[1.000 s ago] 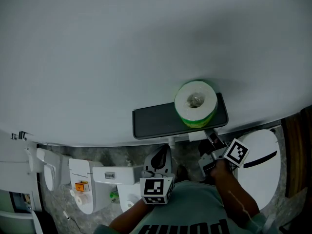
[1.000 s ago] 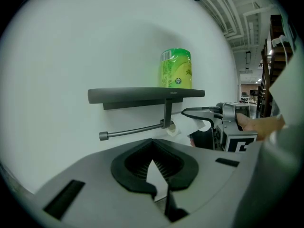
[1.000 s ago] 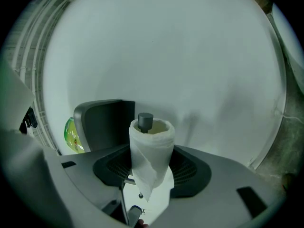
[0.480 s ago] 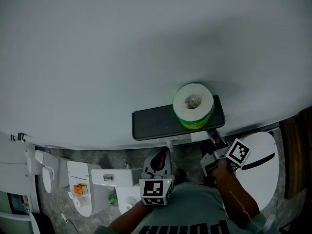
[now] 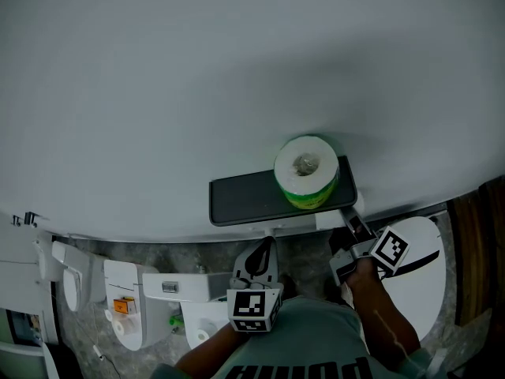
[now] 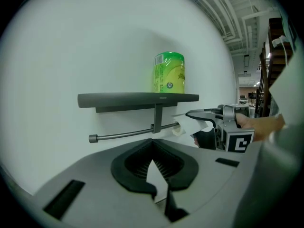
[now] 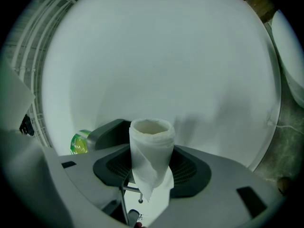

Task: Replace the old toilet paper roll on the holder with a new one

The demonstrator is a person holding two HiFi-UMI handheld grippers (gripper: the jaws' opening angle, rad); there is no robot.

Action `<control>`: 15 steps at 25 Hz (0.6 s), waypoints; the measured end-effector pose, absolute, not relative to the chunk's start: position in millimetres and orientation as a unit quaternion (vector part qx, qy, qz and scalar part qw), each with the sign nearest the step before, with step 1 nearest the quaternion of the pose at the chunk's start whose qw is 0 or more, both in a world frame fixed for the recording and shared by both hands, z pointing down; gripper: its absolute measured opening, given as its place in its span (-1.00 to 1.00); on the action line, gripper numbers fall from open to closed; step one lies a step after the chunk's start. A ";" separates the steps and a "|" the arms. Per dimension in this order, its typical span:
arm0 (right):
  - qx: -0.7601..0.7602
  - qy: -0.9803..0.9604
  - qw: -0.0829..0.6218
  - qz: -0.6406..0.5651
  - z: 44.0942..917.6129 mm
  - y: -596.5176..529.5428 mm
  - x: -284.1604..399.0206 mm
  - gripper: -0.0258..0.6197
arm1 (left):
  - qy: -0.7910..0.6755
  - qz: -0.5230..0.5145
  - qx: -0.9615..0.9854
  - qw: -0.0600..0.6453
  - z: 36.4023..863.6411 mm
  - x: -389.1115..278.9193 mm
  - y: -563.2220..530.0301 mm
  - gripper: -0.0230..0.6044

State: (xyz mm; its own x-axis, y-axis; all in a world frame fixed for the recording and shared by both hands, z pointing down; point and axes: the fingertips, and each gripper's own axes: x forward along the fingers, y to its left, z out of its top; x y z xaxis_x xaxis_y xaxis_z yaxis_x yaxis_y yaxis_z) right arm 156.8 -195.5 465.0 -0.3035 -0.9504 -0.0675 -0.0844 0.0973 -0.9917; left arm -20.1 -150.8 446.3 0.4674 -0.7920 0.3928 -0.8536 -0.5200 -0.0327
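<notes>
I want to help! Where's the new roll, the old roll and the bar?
new roll (image 6: 169, 72), left gripper view, green wrapper.
old roll (image 7: 151, 148), right gripper view, paper side.
bar (image 6: 123, 135), left gripper view, middle.

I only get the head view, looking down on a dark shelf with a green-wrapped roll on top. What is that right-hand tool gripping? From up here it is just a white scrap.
Observer: The right gripper has its jaws closed on a nearly used-up white toilet paper roll.
Visitor: Is there a holder for it?
Observer: Yes. A slim metal bar runs under the dark grey shelf. It is bare along its length, with the thin roll at the end nearest the right gripper. I cannot tell whether the roll is clear of it.
Visitor: And the left tool?
Observer: The left gripper has nothing between its jaws.
</notes>
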 end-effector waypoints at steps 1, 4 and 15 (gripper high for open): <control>-0.422 0.614 0.413 -0.523 465.0 -194.8 159.0 -0.20 | -0.481 0.181 0.853 0.085 445.9 -17.6 -150.4 -0.91; -0.425 0.611 0.415 -0.523 463.2 -190.9 167.1 -0.20 | -0.479 0.174 0.856 0.088 445.3 -9.0 -148.5 -0.91; -0.438 0.612 0.413 -0.513 457.0 -179.0 203.2 -0.20 | -0.481 0.156 0.858 0.093 444.0 21.5 -146.1 -0.91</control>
State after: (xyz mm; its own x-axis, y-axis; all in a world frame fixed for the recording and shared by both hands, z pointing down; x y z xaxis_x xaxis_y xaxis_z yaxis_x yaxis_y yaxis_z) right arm 203.2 -179.0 457.0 -0.2748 -0.9598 -0.0564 -0.1115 0.0901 -0.9897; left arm 21.5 -146.1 444.0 0.4893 -0.7958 0.3567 -0.8538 -0.5204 0.0100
